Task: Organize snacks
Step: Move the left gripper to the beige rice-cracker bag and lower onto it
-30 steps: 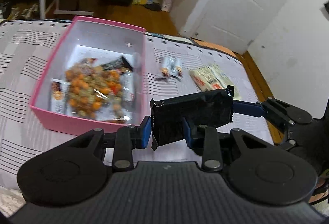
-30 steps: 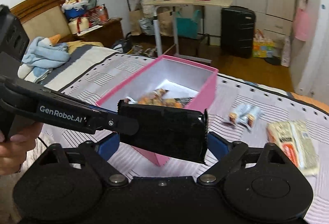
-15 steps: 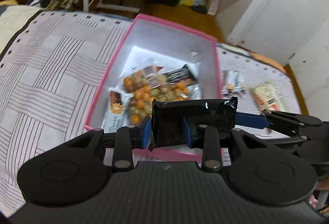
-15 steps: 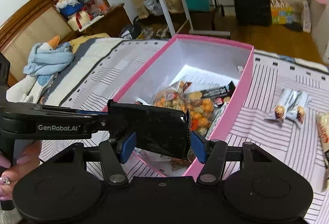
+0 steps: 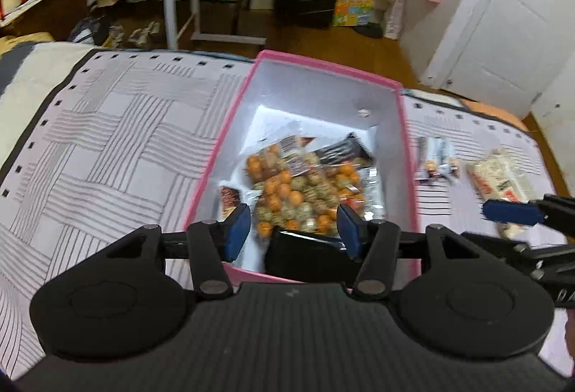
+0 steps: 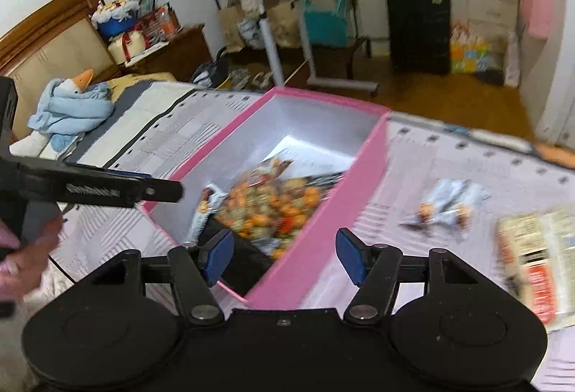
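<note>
- Blue-padded jaws of the left gripper (image 5: 293, 230) stand spread wide over the near end of the pink box (image 5: 230, 140), holding nothing; the black packet (image 5: 309, 255) lies just under them inside the near wall, which reads as a fresh drop.
- Spread as well, the right gripper (image 6: 284, 253) hangs empty above the box's near right corner, one pad over the packet (image 6: 244, 259), the other outside the pink wall.
- Toward 12 o'clock from the left gripper, the box holds a clear bag of orange and green balls (image 5: 294, 187) and a dark bar (image 5: 341, 151) further back; the far end is bare, so there is room for more.
- At 2 o'clock, outside the box on the striped bedspread (image 5: 107, 147), lie a pair of small silver bars (image 5: 436, 162) and, beyond them, a pale noodle pack (image 5: 499, 176). Both sit near the right wall, within easy reach, and I judge them the next to go in.
</note>
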A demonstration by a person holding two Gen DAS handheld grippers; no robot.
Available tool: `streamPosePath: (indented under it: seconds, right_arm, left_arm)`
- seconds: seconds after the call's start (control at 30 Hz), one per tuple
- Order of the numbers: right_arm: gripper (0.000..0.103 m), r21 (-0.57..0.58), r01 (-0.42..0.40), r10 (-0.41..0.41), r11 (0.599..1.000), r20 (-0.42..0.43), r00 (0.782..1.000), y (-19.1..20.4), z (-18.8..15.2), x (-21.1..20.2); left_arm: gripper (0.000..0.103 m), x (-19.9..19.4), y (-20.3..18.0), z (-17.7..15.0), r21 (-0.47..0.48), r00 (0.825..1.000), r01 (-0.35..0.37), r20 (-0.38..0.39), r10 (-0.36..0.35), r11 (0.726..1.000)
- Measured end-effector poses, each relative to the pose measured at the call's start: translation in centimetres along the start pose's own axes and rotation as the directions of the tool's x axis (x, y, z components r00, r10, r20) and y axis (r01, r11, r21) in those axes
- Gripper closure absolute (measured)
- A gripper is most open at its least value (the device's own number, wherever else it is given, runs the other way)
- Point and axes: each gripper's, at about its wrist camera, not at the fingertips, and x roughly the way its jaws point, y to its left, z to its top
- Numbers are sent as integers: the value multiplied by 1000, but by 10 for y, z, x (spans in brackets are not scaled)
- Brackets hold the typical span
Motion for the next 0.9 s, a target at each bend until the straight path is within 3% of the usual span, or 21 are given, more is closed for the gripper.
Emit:
streamPosePath:
  seconds: [0.23, 0.43, 0.53, 0.63, 0.77, 0.9]
  right_arm:
    - [29, -36, 124, -123, 992, 28, 992, -23, -8, -66]
    - [23, -76, 223, -221, 972, 38, 975, -45, -15, -95]
    - [12, -64, 238, -235, 969, 50, 971, -64, -17, -101]
    - [12, -47, 236, -235, 971, 36, 971, -86, -22, -100]
    - [12, -51, 248, -248, 967, 5, 969, -113, -27, -90]
    - [9, -65, 232, -235, 971, -46, 971, -141, -29, -71]
  left_arm:
    - [51, -33, -42, 10, 93, 989, 144, 17, -146, 985]
    - [51, -44, -91, 17, 184, 972, 228, 12, -234, 956]
    - [51, -41, -116, 20, 217, 968, 245, 5, -252, 945]
    - [46, -30, -137, 23, 215, 964, 262, -4, -267, 941]
    - [38, -10, -164, 26, 197, 974, 217, 29, -227, 956]
    - [37, 21, -190, 32, 162, 961, 275, -24, -275, 948]
